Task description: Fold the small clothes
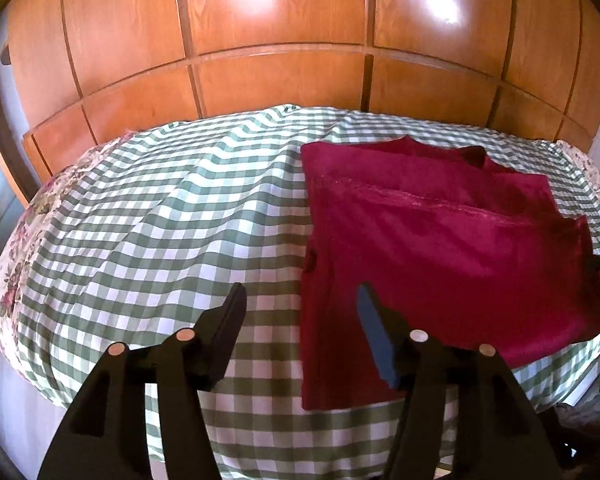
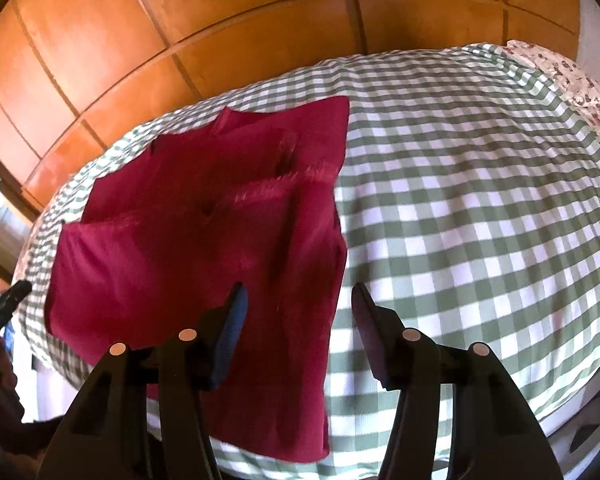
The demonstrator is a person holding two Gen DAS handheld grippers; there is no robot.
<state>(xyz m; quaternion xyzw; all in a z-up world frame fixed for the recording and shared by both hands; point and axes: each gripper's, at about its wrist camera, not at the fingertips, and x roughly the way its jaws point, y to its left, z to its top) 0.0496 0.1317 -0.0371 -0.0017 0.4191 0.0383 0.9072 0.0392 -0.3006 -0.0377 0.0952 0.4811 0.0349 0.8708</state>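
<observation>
Left wrist view showed the dark red, soft fabric garment (image 1: 440,232) lying partly folded on the bed with the green-and-white checked cover (image 1: 160,216), before the brown wooden wardrobe (image 1: 280,32). The left gripper (image 1: 300,308) stood half open and empty over the garment's near-left edge; the right gripper (image 2: 296,304) was likewise open and empty over its other edge. For the next fold, I judged that each gripper should pinch only one near corner and lift both together.
</observation>
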